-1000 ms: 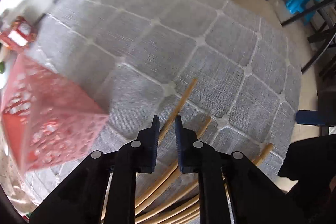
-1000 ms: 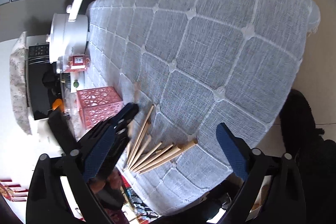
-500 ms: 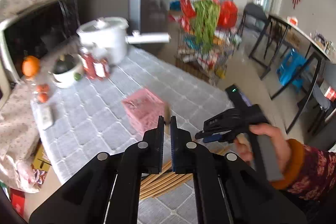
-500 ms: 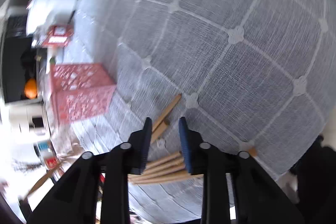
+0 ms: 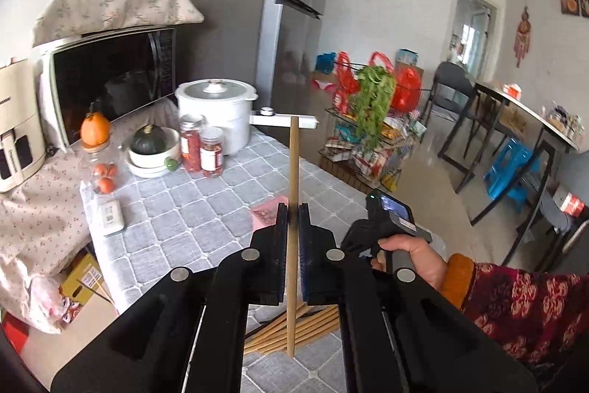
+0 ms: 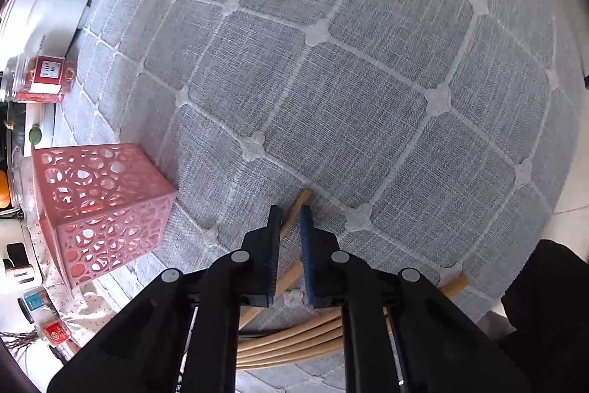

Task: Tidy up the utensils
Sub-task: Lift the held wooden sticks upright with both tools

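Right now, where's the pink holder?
Right wrist view, left side: pink holder stands upright on the grey tablecloth, left of the right gripper.

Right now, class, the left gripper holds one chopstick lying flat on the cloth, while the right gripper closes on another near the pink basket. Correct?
Not quite. The left wrist view shows the left gripper holding its chopstick upright in the air, not flat on the cloth. The rest stands.

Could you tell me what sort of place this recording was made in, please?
Most likely a home kitchen and dining area: a microwave and a white rice cooker stand by a cloth-covered table, with a dining table behind.
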Demonstrator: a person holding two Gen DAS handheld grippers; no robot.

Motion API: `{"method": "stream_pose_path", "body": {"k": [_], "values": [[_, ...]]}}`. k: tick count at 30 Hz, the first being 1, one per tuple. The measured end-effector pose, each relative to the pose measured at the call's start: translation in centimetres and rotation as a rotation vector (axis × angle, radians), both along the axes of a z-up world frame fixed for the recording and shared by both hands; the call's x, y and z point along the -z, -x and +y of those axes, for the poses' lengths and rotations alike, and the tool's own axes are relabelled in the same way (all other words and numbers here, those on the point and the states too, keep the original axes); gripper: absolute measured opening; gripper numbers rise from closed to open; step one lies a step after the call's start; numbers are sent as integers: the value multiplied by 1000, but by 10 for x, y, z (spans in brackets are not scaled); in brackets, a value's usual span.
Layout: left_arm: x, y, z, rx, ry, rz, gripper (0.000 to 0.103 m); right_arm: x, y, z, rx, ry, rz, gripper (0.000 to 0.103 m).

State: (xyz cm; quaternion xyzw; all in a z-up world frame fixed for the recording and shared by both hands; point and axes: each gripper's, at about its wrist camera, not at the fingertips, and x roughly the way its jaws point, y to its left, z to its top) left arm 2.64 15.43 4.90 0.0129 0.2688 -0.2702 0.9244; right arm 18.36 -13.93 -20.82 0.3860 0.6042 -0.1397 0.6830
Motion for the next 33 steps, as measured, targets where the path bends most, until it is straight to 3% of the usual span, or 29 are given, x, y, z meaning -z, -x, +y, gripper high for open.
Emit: {"method": "stream_pose_path", "body": {"k": [3,6,8,13,17,19,20,21,23,26,29,33], "values": [[-4,2,8,-29,17,-4,5,0,9,-7,33,-80,-53,8],[-9,5,12,-58,39,-17,5,-26,23,-9,4,-88,-145,7],[-14,5,14,-79,57,-26,5,-50,32,-9,-28,-75,-211,0],[-21,-7,11,-131,108,-9,5,-140,65,-16,-114,32,-431,0],[-22,-15,2,-144,138,8,5,-184,81,-29,-192,59,-481,1],[-23,-17,-2,-145,148,12,5,-181,82,-35,-229,31,-448,5],[-23,-18,-4,-144,155,13,5,-167,76,-37,-237,4,-411,6],[-25,-18,-5,-144,159,12,5,-156,77,-39,-231,-11,-383,14],[-27,-15,-8,-144,165,4,5,-112,63,-36,-224,-59,-273,24],[-31,-9,-7,-143,164,-22,5,-57,42,-29,-199,-89,-153,24],[-33,-6,3,-144,176,-31,5,-26,25,-25,-139,-107,-98,24],[-33,-5,14,-137,180,-35,5,-8,5,-16,-105,-83,-39,22]]}}
